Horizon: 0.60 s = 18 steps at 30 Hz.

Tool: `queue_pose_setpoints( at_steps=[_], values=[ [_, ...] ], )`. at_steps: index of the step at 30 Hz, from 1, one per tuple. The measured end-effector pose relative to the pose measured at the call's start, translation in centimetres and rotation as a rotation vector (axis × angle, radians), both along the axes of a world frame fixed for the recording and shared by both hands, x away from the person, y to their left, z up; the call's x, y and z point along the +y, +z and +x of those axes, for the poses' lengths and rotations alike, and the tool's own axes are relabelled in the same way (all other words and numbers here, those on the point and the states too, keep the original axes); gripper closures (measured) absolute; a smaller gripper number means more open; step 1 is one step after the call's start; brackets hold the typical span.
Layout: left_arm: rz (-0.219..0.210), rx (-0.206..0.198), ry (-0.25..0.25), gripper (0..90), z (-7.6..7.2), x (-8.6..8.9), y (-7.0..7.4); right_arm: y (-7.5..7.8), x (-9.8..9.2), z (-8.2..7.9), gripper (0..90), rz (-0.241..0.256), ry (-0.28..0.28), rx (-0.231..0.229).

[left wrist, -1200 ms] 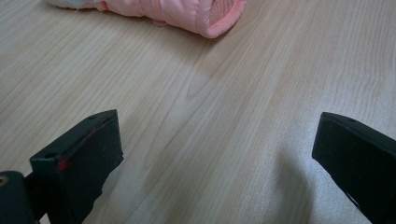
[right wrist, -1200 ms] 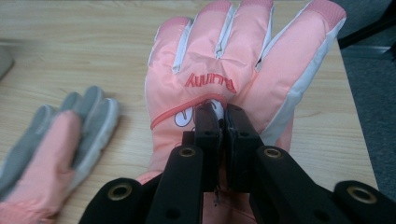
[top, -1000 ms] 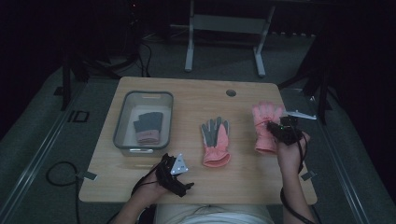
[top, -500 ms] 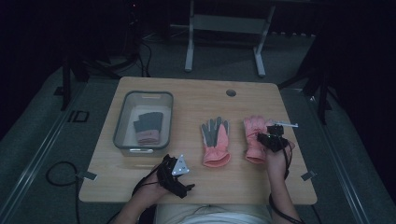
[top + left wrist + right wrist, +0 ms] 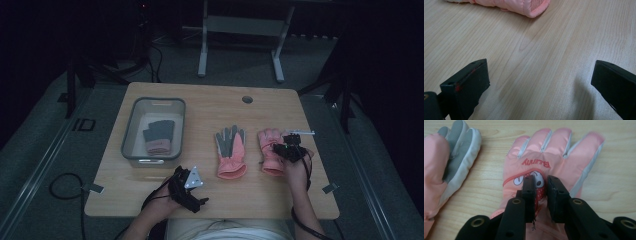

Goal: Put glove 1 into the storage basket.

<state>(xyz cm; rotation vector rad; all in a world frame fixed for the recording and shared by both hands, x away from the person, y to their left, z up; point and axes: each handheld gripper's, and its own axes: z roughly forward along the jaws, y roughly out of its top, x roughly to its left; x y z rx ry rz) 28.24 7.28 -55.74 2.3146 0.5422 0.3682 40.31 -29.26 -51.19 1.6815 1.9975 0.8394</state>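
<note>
Pink glove (image 5: 549,167) lies lengthwise ahead of the right gripper (image 5: 541,185), its jaws apparently pinching the fabric; left gripper (image 5: 187,189) jaws wide

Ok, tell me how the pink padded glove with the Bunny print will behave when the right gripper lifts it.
The pink padded Bunny glove will probably go floppy, since the right gripper pinches only a small fold of its back. Its puffy quilted fabric suggests it is light. The sheen hints it might slip from the fingers.
</note>
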Motion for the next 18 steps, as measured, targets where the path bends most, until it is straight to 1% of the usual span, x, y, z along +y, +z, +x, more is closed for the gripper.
queue_pose_setpoints(
  at_steps=[1, 2, 3, 4, 5, 6, 7, 8, 9, 10, 11, 12, 13, 15, 16, 17, 18],
  values=[
    [-0.003, 0.001, 0.001, 1.3, 0.0, 0.0, 0.0, 0.3, 0.0, -0.1, 73.6, -0.018, 0.018, -0.005],
    [-0.003, 0.000, 0.000, 1.3, 0.0, 0.0, 0.0, 0.6, -0.1, -0.1, 71.6, -0.036, 0.047, -0.014],
    [-0.003, 0.000, 0.000, 1.3, 0.0, 0.0, 0.0, 0.6, -0.1, -0.1, 71.6, -0.036, 0.047, -0.014],
    [-0.003, 0.002, -0.001, 1.3, 0.0, 0.0, 0.0, 0.8, -0.2, -0.1, 69.8, -0.054, 0.081, -0.029],
    [0.000, 0.002, -0.002, 1.3, 0.0, -0.1, 0.0, 1.3, -0.2, -0.1, 67.9, -0.095, 0.115, -0.046],
    [0.003, 0.001, -0.003, 1.3, -0.1, -0.1, 0.0, 1.5, -0.2, -0.1, 67.1, -0.105, 0.133, -0.054],
    [0.001, 0.001, -0.003, 1.3, -0.1, -0.1, 0.0, 1.7, -0.2, -0.2, 66.1, -0.112, 0.166, -0.068],
    [0.000, 0.001, -0.003, 1.3, -0.1, -0.1, 0.0, 1.8, -0.2, -0.1, 66.1, -0.120, 0.170, -0.066],
    [0.007, -0.008, -0.003, 1.3, -0.1, -0.1, 0.1, 1.9, -0.2, -0.1, 65.7, -0.135, 0.176, -0.059],
    [0.007, -0.008, -0.003, 1.3, -0.1, -0.1, 0.1, 1.9, -0.2, -0.1, 65.7, -0.135, 0.176, -0.059],
    [0.009, -0.008, -0.003, 1.3, -0.1, -0.1, 0.1, 1.7, 0.1, -0.1, 64.7, -0.174, 0.201, -0.060],
    [0.006, -0.007, -0.001, 1.3, -0.1, -0.1, 0.1, 1.3, 0.3, -0.1, 63.9, -0.222, 0.205, -0.055],
    [0.007, -0.008, -0.001, 1.3, -0.1, -0.1, 0.1, 1.0, 0.4, -0.1, 63.7, -0.237, 0.222, -0.047],
    [0.010, -0.008, -0.002, 1.3, -0.1, 0.0, 0.1, 0.1, 0.4, 0.0, 63.5, -0.252, 0.237, -0.027],
    [0.010, -0.005, -0.002, 1.3, -0.1, 0.0, 0.1, -0.4, 0.4, 0.0, 65.3, -0.253, 0.241, -0.025],
    [0.011, -0.006, -0.001, 1.3, -0.1, 0.0, 0.0, -0.7, 0.4, 0.0, 65.9, -0.239, 0.244, -0.013],
    [0.012, -0.007, -0.001, 1.3, -0.1, 0.0, 0.0, -1.0, 0.3, 0.0, 67.2, -0.235, 0.244, -0.012]
  ],
)
